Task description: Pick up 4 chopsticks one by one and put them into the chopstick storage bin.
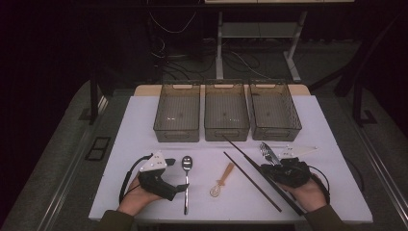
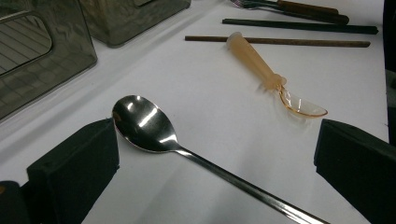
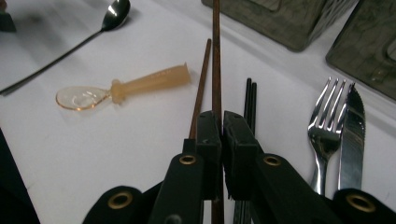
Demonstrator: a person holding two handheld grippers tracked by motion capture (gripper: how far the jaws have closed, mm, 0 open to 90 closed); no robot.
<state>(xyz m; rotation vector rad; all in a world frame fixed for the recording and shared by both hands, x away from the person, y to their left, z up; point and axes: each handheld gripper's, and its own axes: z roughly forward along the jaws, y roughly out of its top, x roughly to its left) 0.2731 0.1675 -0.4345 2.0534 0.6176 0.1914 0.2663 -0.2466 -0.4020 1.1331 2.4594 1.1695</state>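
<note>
Steel spoon (image 2: 144, 123) handle runs off the bottom edge in the left gripper view. Bins (image 2: 42, 51) cropped at the top and left there. Gripped brown chopstick (image 3: 216, 56) cut off by the top edge in the right gripper view, its lower part hidden behind the closed jaws. Knife (image 3: 352, 135) base hidden by the gripper body.

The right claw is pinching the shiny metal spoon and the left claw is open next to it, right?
Not quite. The right claw is pinching a brown chopstick, not the metal spoon; the right gripper view shows the stick clamped between its jaws. The left claw is indeed open around the spoon, as the left gripper view shows.
</note>
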